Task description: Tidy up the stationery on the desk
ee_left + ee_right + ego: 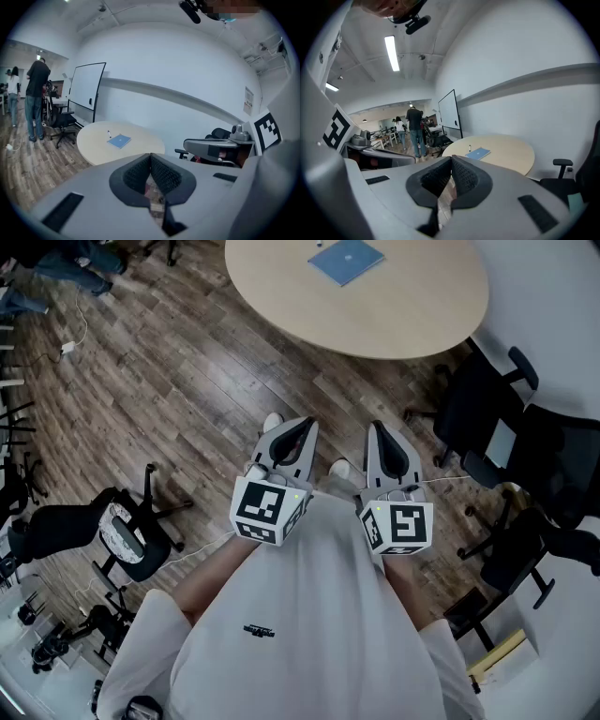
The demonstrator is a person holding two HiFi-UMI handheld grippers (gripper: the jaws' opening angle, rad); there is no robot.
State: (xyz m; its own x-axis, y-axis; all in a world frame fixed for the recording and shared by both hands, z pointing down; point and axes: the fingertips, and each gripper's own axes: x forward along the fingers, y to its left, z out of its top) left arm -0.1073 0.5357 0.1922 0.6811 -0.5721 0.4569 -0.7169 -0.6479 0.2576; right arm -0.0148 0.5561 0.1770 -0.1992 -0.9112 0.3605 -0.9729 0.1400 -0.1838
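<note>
With the left gripper and right gripper both clenched shut on nothing, side by side, the blue notebook and the pen just beside it lie well apart straight ahead, in from the round table's near edge, probably a shade nearer the right one.
</note>
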